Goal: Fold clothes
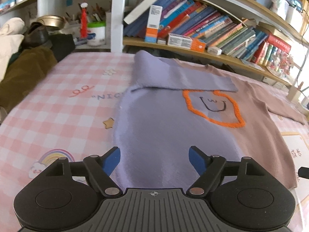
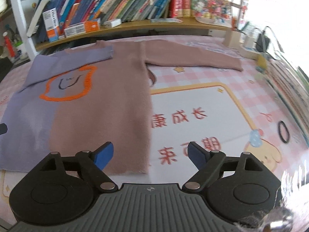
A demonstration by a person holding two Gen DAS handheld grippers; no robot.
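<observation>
A bed with a pink checked sheet filled the lower part of both views, and a long bookshelf packed with leaning books ran behind it. On the sheet lay the sweater, spread flat with its front up, half lilac and half dusty pink, an orange outline with a small drawn face on the chest. Its lilac sleeve was folded across the upper chest, its cuff end reaching the top of the orange outline; the pink sleeve stretched straight out over the sheet toward the far side. In the left wrist view a heap of brown and cream clothes sat at the far left corner of the bed, below a shelf with a white tub and a red tassel. A black hair tie lay on the sheet to the right of the sweater, well apart from it. The left gripper hung above the lilac half of the sweater near the hem, its blue fingers spread wide with nothing between them. The right gripper hung over the pink side edge of the sweater near the hem, its jaws equally wide apart and empty, one blue finger above the fabric and the other above the bare sheet.
</observation>
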